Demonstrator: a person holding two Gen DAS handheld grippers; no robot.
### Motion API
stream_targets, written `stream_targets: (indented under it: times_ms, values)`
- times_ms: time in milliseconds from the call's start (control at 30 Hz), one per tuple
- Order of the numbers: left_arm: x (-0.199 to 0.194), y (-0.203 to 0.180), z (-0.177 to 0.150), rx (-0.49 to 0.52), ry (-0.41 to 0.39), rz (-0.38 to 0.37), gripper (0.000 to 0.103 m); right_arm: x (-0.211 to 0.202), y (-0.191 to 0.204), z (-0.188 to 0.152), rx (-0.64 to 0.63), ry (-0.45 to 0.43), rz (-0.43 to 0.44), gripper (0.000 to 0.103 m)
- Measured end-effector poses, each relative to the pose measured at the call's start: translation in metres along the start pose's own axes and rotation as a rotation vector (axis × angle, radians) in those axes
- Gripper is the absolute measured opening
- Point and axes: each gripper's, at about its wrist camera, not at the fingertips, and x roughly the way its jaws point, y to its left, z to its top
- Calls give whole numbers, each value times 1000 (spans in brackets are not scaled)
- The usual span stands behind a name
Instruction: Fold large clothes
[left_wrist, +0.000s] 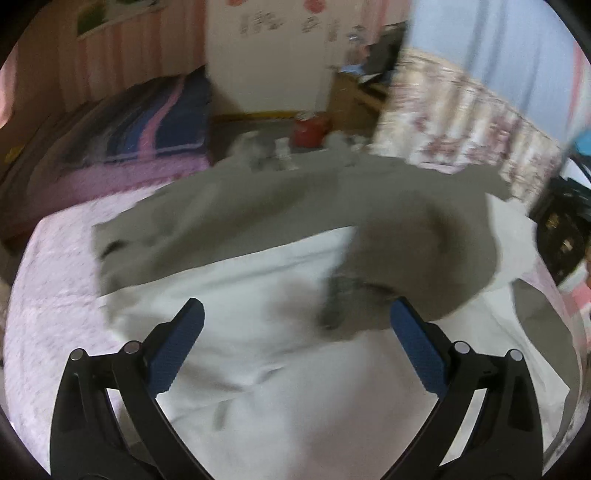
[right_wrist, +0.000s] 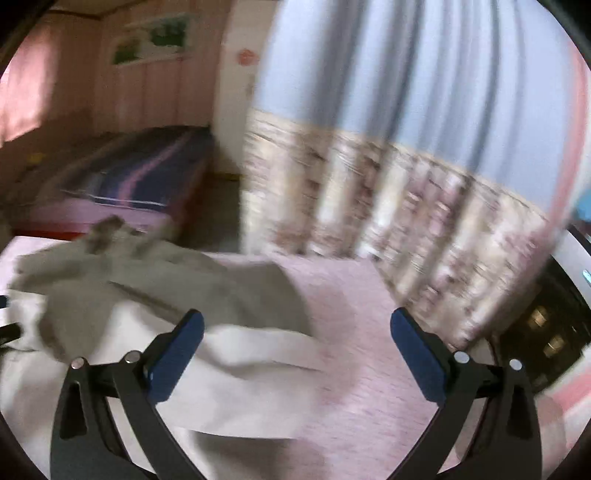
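While both frames blur, this much reads:
Left gripper (left_wrist: 295, 343): jaws spread wide, nothing held.
Right gripper (right_wrist: 295, 347): jaws spread wide, nothing held.
Garment (left_wrist: 258, 369): white and grey, under the left fingers; beneath the right gripper's left finger (right_wrist: 177, 354).
Bed (right_wrist: 369, 302): pink cover between right fingers.

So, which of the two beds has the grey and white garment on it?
The near bed with the pale pink cover; the far bed has only a dark striped blanket.

Bare bedspread (right_wrist: 351, 295) right of garment (right_wrist: 221, 288); curtain (right_wrist: 406, 221) behind.
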Motion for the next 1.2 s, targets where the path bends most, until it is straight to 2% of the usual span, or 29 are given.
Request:
stream_targets:
  times_ms: [100, 233, 300, 367, 400, 433, 500, 533, 633, 767, 833, 867, 933, 1000, 1033, 1067, 1100, 1133, 1200]
  values:
    - [10, -33, -2, 117, -3, 9, 100, 14, -18, -16, 12, 13, -28, 101]
    - [32, -69, -4, 273, -5, 113, 100, 23, -31, -25, 44, 27, -29, 101]
    - [42, -75, 2, 305, -10, 149, 100, 31, -33, -32, 61, 62, -10, 101]
    - [48, -71, 12, 292, -20, 142, 87, 41, -31, -37, 68, 85, -3, 101]
    - [51, -67, 17, 274, -12, 125, 65, 45, -31, -38, 70, 99, 1, 101]
    - [56, -58, 25, 225, 32, 65, 45, 45, -29, -39, 71, 105, 4, 101]
    - [59, -40, 36, 125, 93, -34, 26, 45, -27, -39, 70, 108, 17, 99]
    - [57, -37, 38, 106, 95, -38, 18, 43, -25, -37, 70, 99, 14, 98]
    - [25, -17, 47, 43, 55, -81, 14, 33, -22, -30, 85, 64, 33, 98]
    - [-45, 39, 69, -126, -44, -194, 14, 21, -17, -8, 138, 11, 72, 98]
    - [-78, 70, 75, -190, -85, -222, 14, 18, -12, 4, 172, -8, 115, 98]
    - [-94, 85, 76, -200, -102, -213, 15, 17, -10, 8, 178, -13, 127, 98]
    - [-108, 103, 73, -146, -78, -156, 20, 18, 1, 15, 173, -13, 150, 98]
    - [-99, 119, 59, -131, 13, -117, 29, 25, 17, 18, 129, 0, 141, 98]
    - [-82, 131, 43, -144, 101, -86, 42, 29, 25, 17, 101, 7, 126, 98]
    - [-69, 137, 31, -145, 162, -54, 49, 33, 31, 16, 76, 12, 108, 98]
    - [-51, 147, 12, -143, 232, 28, 69, 39, 40, 14, 35, 28, 78, 98]
    - [-42, 155, 0, -143, 255, 92, 83, 44, 47, 11, 0, 45, 56, 98]
    - [-37, 177, -22, -155, 266, 190, 85, 50, 59, 7, -71, 59, 28, 98]
